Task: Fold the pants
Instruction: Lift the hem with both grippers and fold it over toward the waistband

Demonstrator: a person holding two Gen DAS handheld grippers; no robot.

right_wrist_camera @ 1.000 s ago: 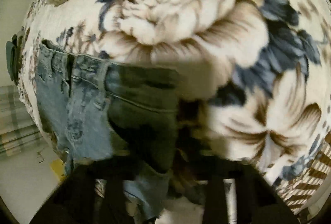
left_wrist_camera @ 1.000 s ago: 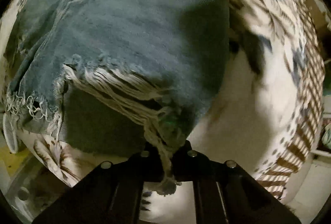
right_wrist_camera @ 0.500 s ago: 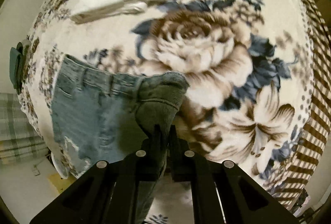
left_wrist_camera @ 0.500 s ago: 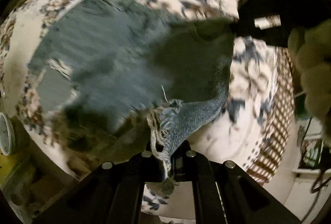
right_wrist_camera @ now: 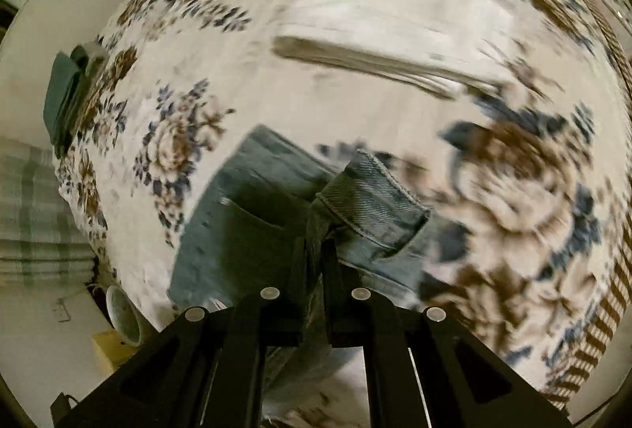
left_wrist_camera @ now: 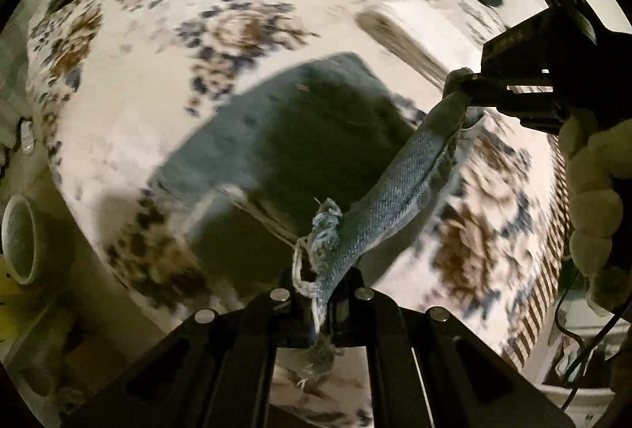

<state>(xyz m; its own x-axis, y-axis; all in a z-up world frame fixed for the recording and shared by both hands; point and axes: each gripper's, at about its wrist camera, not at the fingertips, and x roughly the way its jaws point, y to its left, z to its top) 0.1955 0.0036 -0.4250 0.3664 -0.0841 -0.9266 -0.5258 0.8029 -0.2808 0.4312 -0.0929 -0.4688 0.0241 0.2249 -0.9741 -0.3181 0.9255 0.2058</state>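
The left tongs (left_wrist_camera: pixel 322 293) are clamped on the frayed hem of the denim pants (left_wrist_camera: pixel 276 136); the right tongs (right_wrist_camera: pixel 314 262) pinch the waistband corner, showing at 2 o'clock in the left view. Between them one edge hangs lifted and taut, while the rest lies on the floral bedspread (right_wrist_camera: pixel 355 104) toward 10 o'clock. Denim looks fairly heavy and limp yet holds a crease; the loose hem threads may slip, so solid cloth is likely the safer hold.

Pants (left_wrist_camera: pixel 276 136) lie on the blanket (left_wrist_camera: pixel 130 120), folded cloth (right_wrist_camera: pixel 379 29) behind.
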